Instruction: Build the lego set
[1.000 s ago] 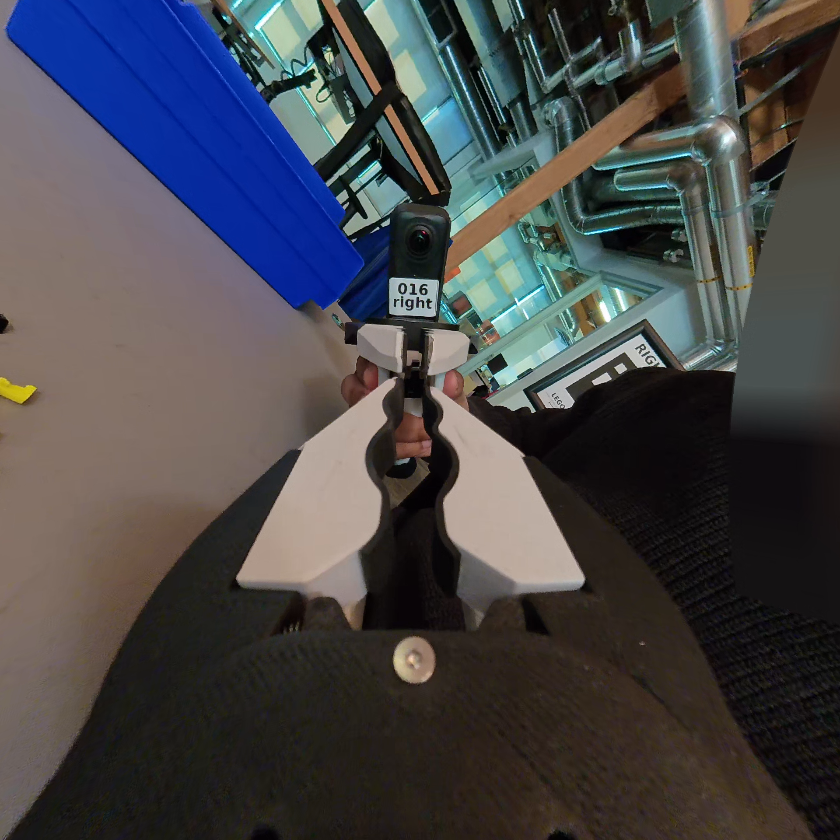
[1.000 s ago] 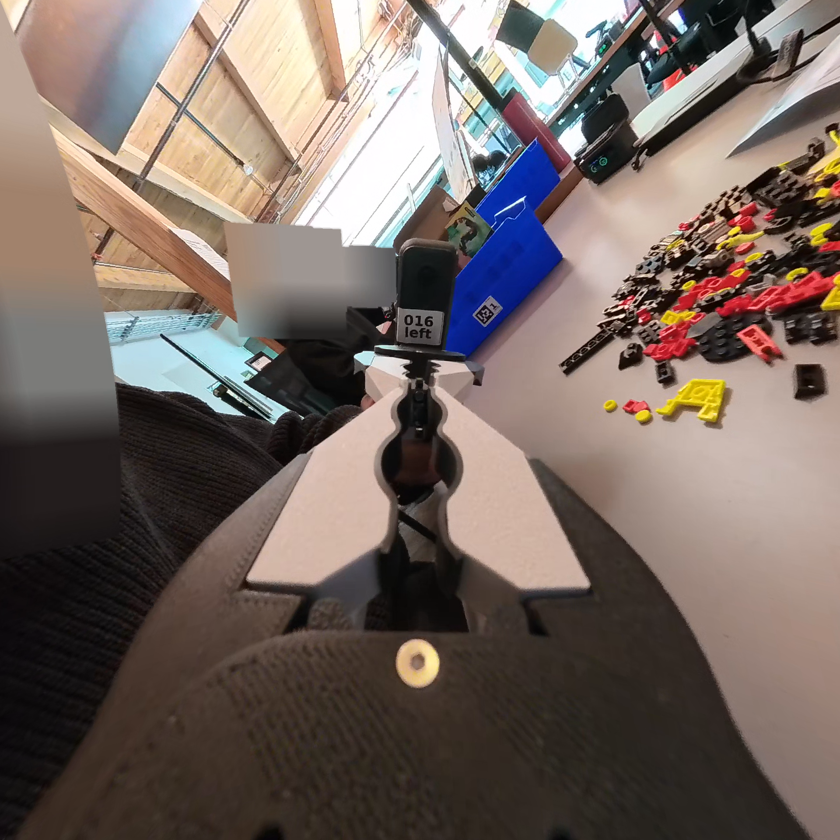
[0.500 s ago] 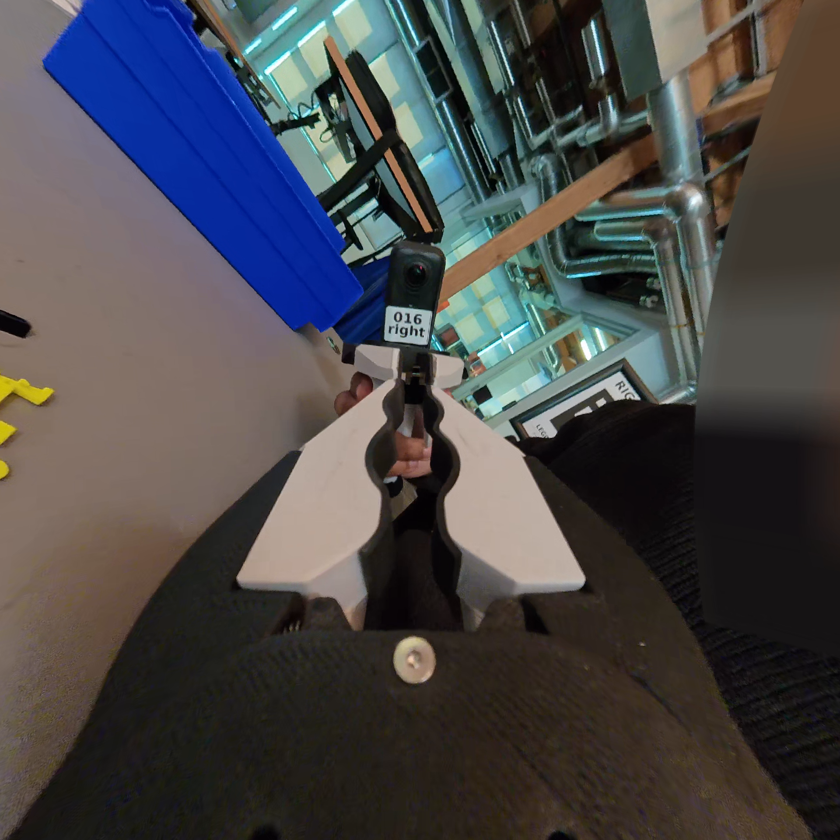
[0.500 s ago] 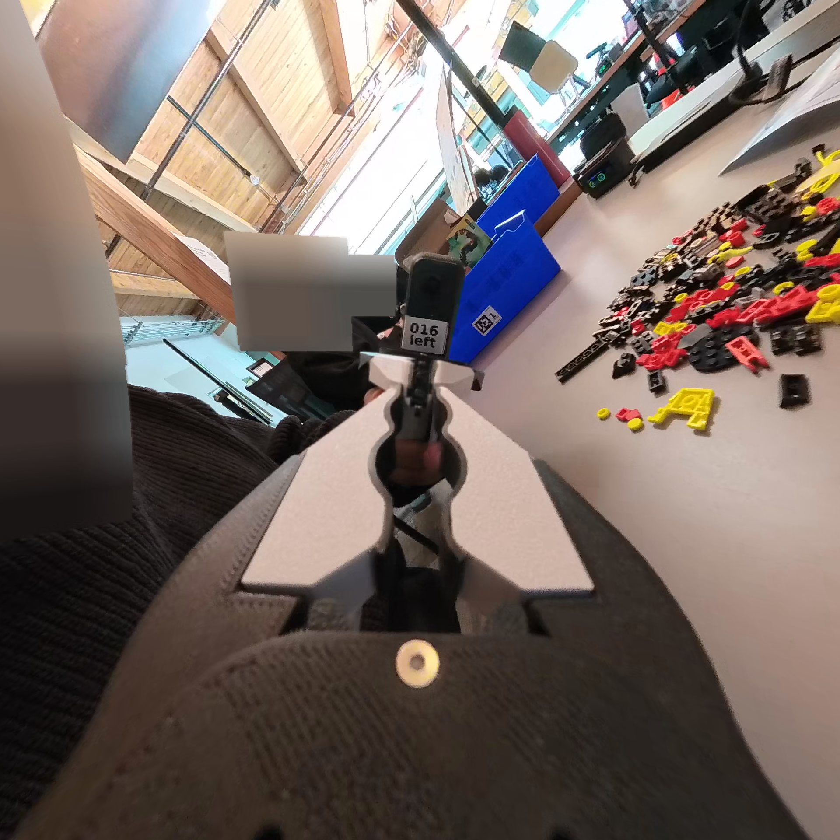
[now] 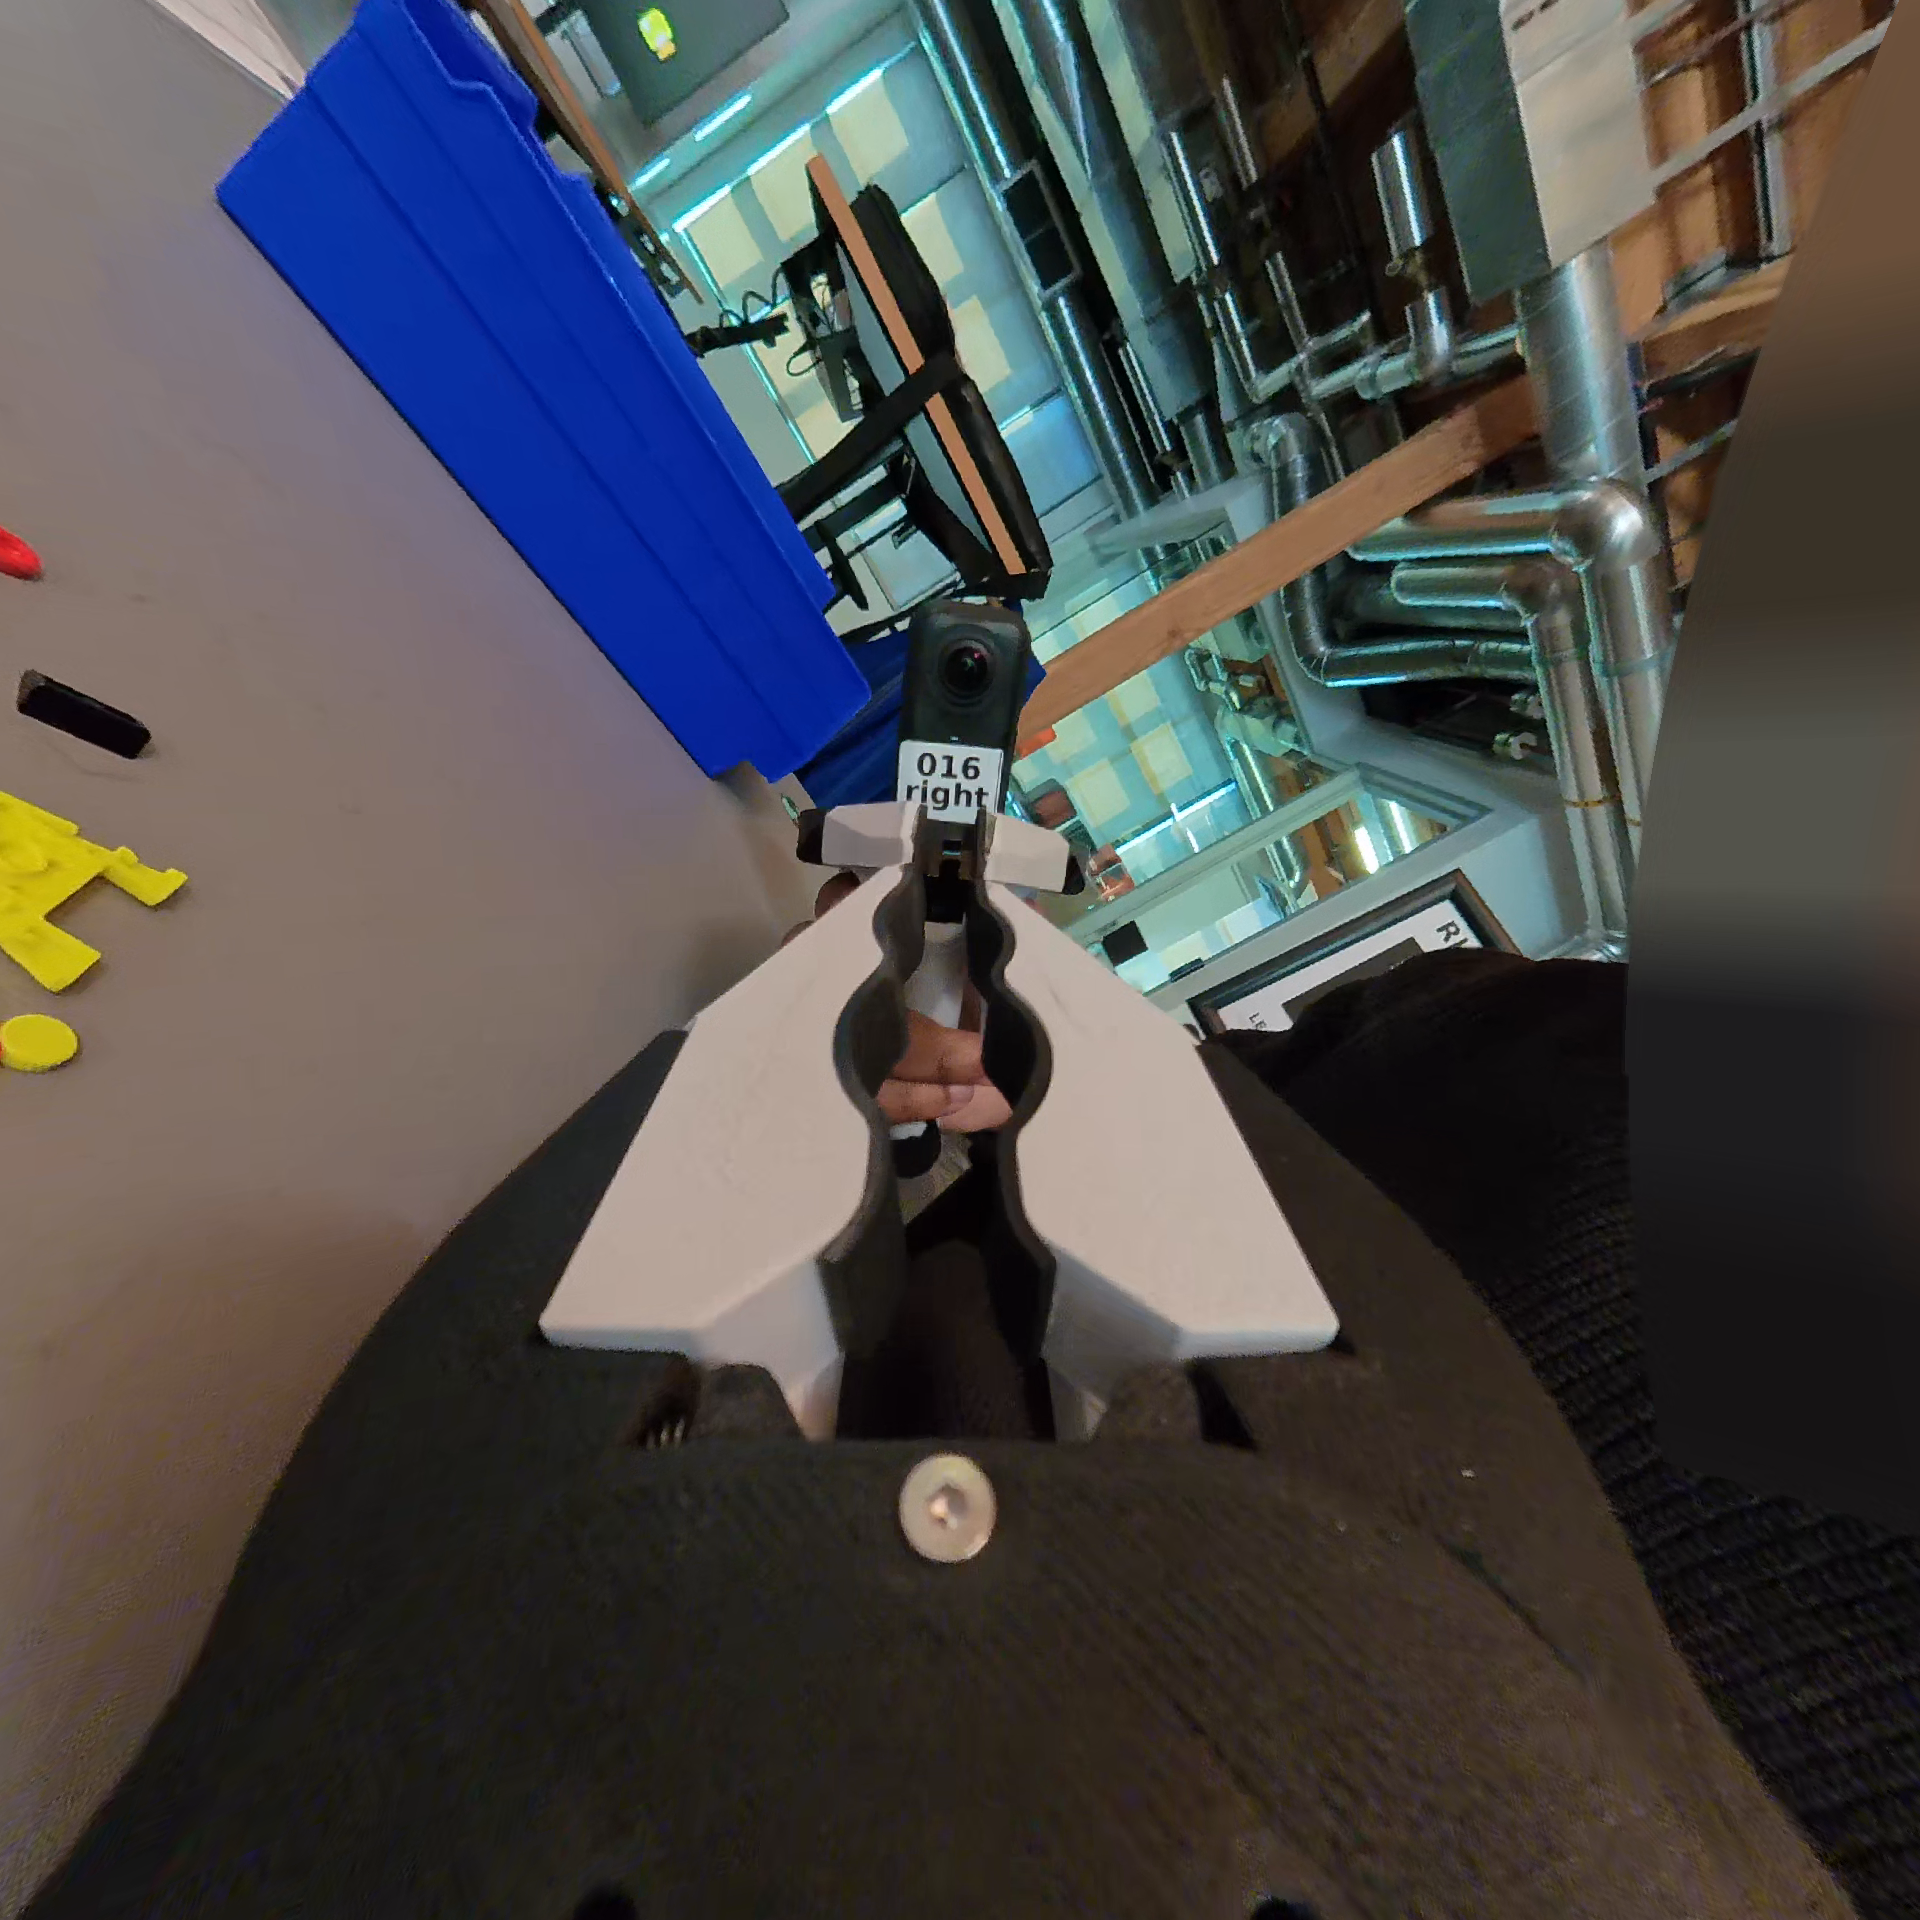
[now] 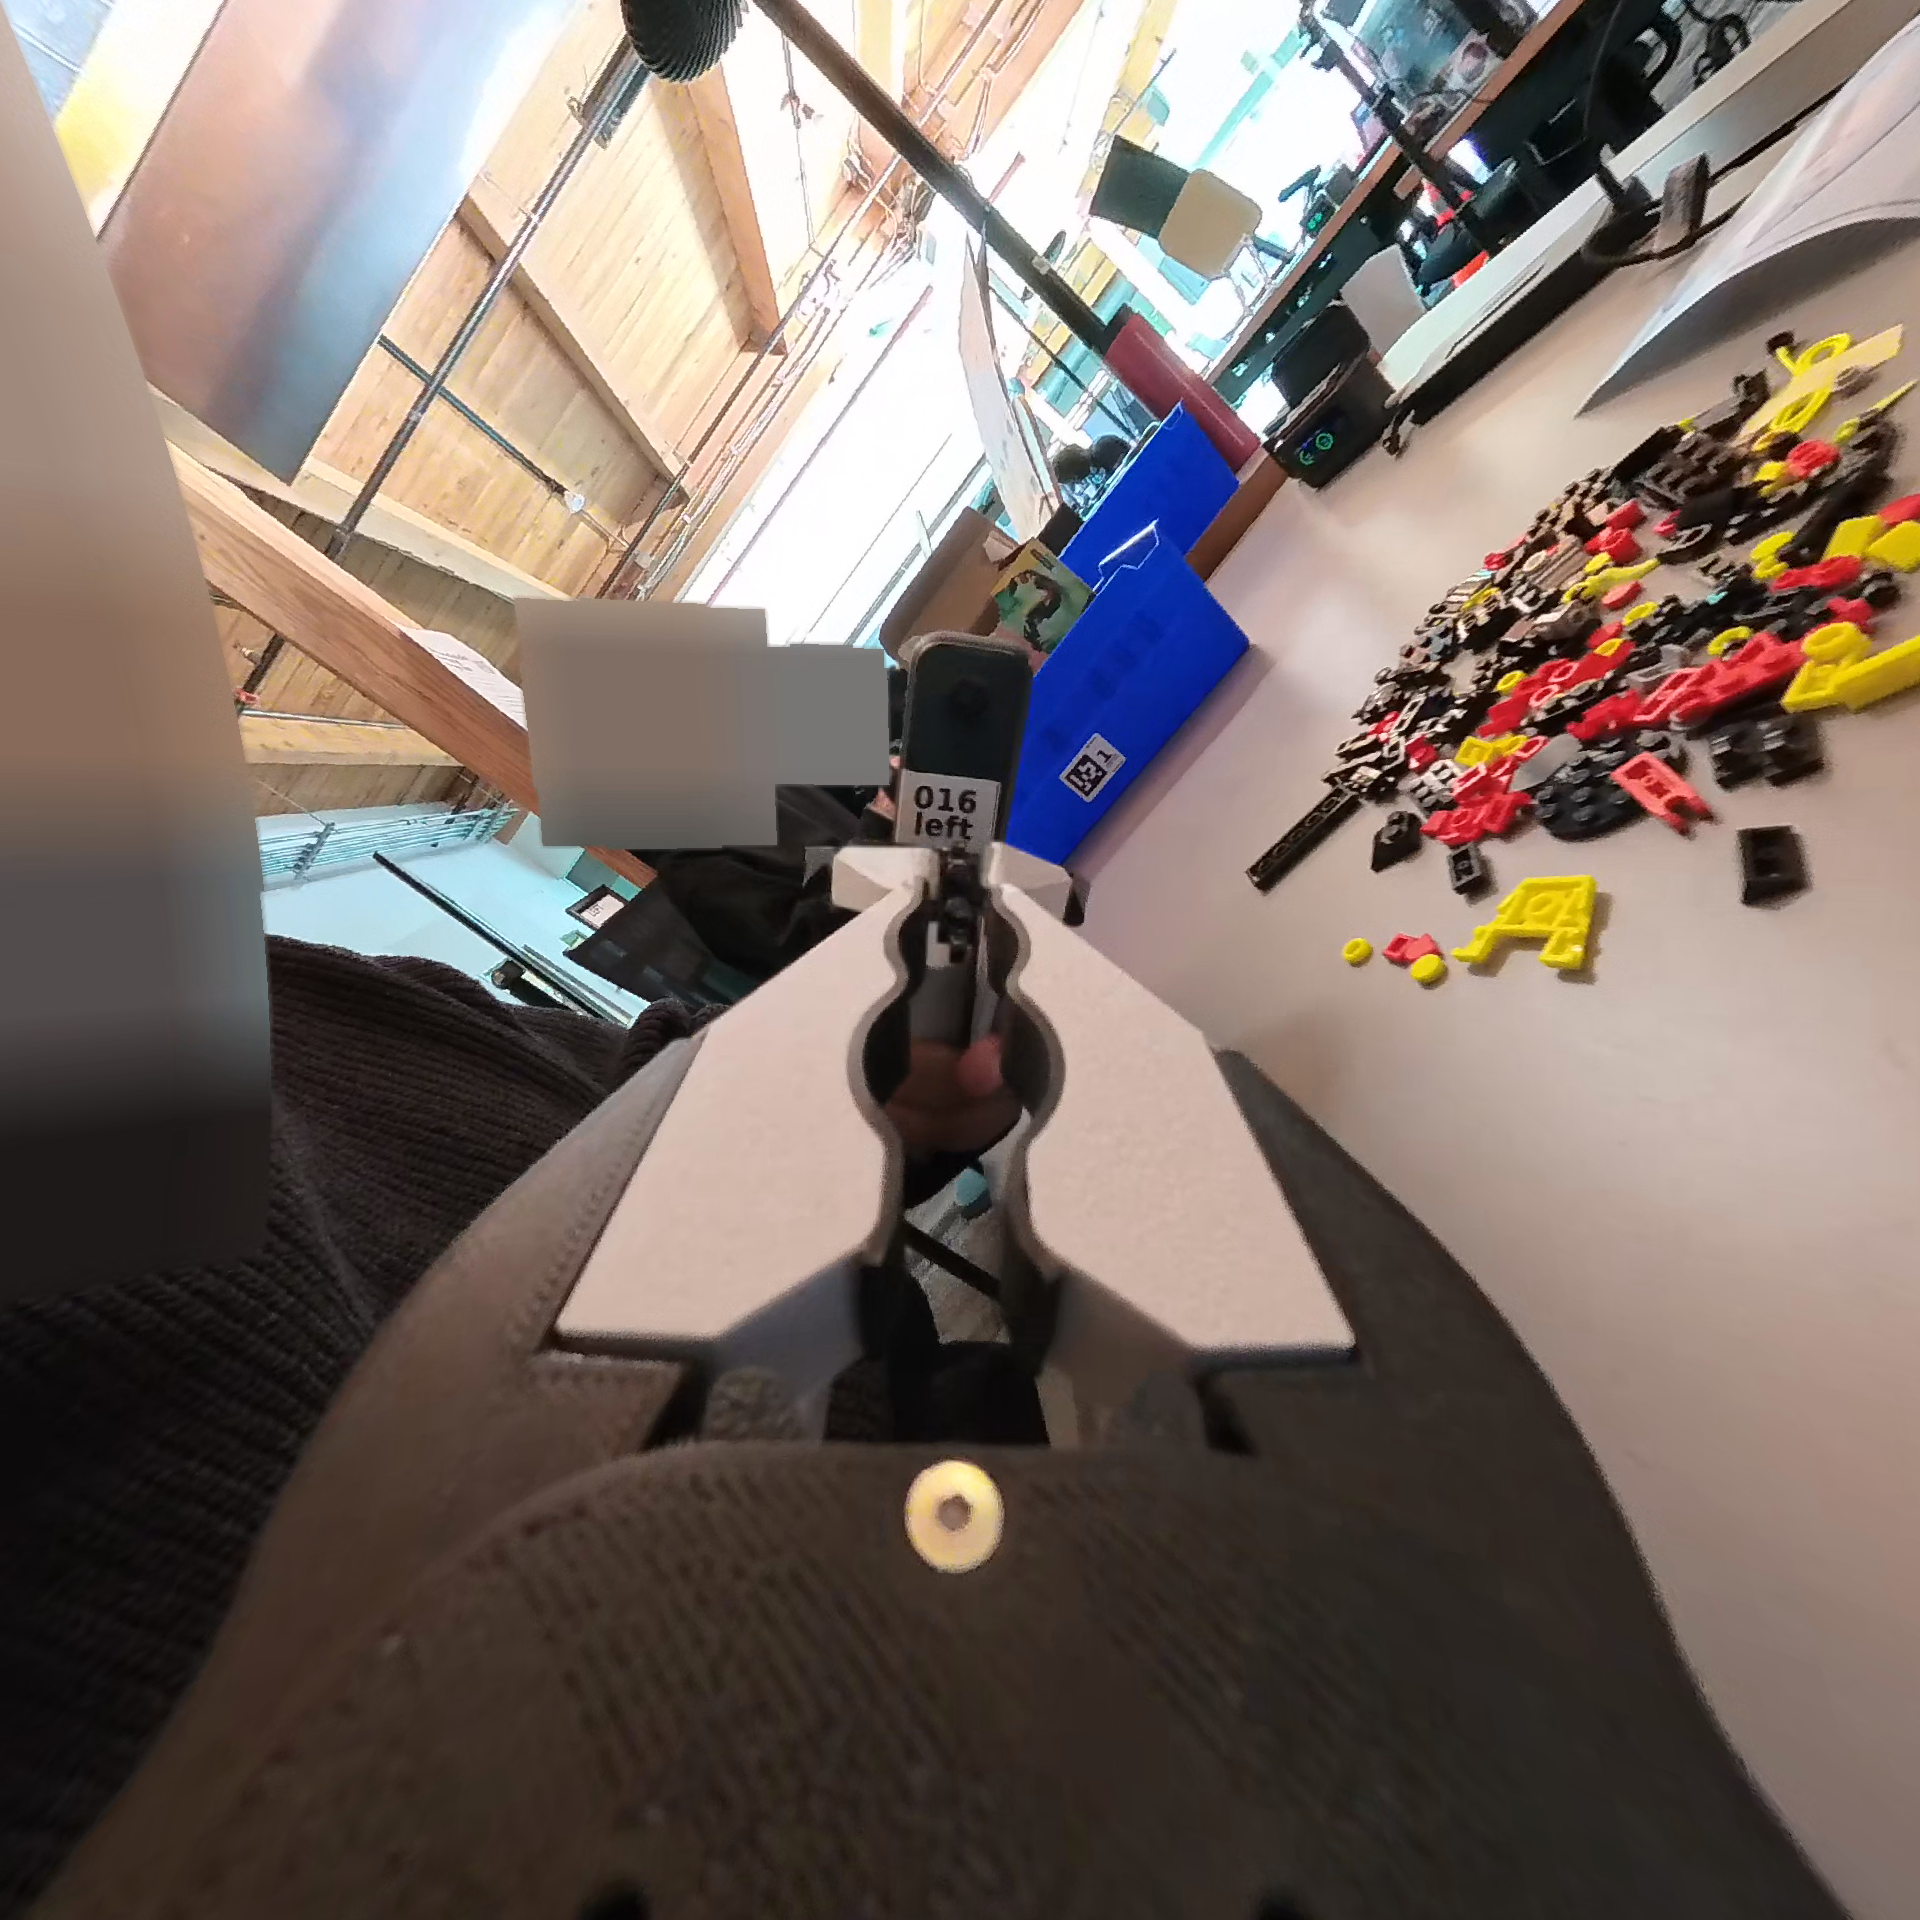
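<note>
My two grippers face each other tip to tip above the grey table (image 6: 1455, 1195). My left gripper (image 5: 942, 883) is shut, with a narrow gap at the tips and a small black lego piece (image 5: 940, 871) in it. My right gripper (image 6: 954, 906) is also shut on a small black piece (image 6: 954, 914). Which jaws grip which part is hard to tell. The loose lego pile (image 6: 1621, 686) of red, black and yellow pieces lies far to the right of the right gripper. A yellow plate (image 6: 1538, 920) lies at the pile's near edge and also shows in the left wrist view (image 5: 52, 894).
A blue bin (image 5: 540, 416) stands at the table's edge; it also shows in the right wrist view (image 6: 1127, 665). A black brick (image 5: 83, 715) and a yellow round stud (image 5: 36, 1042) lie near the yellow plate. A person's dark sleeve (image 6: 364, 1195) lies close beside the grippers. The tips of both grippers are at nearly the same place. Between my right fingertips and the yellow plate (image 6: 1538, 920) there is roughly 12 cm. Seen from the left wrist view (image 5: 54, 869) as well.
The two grippers have come closer, tip to tip. Both views have swung slightly toward the table, so more lego pieces show at the left wrist view's edge.
</note>
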